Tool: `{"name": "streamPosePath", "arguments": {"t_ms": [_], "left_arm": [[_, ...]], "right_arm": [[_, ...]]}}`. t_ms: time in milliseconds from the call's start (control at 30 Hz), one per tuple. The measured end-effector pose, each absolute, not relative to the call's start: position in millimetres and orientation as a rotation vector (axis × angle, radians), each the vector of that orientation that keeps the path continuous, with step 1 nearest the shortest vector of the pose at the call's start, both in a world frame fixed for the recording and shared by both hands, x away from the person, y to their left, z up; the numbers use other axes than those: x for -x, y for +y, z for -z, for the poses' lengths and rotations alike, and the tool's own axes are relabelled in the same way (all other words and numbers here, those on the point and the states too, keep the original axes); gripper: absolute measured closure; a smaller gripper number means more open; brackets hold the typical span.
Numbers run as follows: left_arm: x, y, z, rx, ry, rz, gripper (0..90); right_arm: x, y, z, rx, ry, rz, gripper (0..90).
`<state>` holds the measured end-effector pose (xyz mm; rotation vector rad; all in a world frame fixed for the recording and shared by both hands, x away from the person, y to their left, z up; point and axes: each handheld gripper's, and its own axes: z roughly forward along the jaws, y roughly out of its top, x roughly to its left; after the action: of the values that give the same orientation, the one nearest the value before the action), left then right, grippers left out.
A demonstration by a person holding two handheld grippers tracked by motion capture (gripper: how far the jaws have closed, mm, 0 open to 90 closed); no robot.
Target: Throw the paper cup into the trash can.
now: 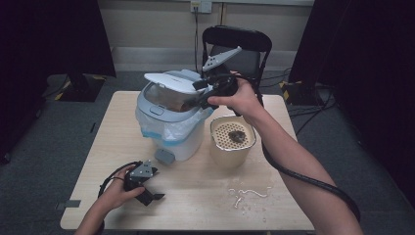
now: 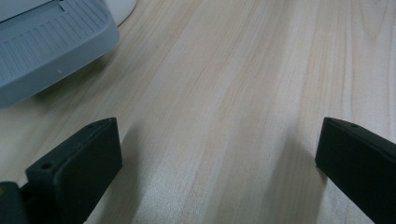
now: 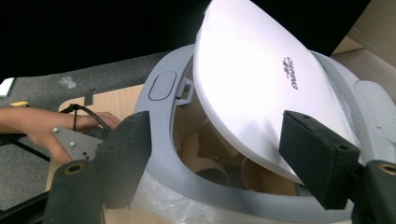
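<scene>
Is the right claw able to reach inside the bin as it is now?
Probably yes. The right claw is open at the bin rim, and the white lid is tilted up, leaving a gap.

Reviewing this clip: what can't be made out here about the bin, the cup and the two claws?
- Grey-and-white lidded bin: contents half hidden by its raised white lid in the right gripper view.
- Beige perforated cup: the dark lump on it is too small to identify in the high view.
- Right claw: lid contact unclear.
- Left claw: bodies cut off.
</scene>
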<state>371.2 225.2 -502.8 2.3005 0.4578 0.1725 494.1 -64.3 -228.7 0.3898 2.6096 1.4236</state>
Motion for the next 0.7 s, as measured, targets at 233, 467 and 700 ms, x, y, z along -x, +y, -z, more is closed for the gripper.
{"name": "streamPosePath", "arguments": {"t_ms": [233, 467, 700], "left_arm": [[-371.1, 225.2, 503.0, -2.296, 0.457, -0.173, 0.0], [-371.0, 225.0, 503.1, -2.295, 0.459, -0.174, 0.0], [-370.7, 224.9, 503.1, -2.295, 0.461, -0.176, 0.0]], "right_arm": [[-491.4, -59.6, 232.2, -0.378, 2.633, -1.45, 26.5], [-488.7, -60.1, 234.5, -0.389, 2.645, -1.491, 32.1], [-489.4, -63.1, 234.9, -0.38, 2.659, -1.49, 43.8]]}}
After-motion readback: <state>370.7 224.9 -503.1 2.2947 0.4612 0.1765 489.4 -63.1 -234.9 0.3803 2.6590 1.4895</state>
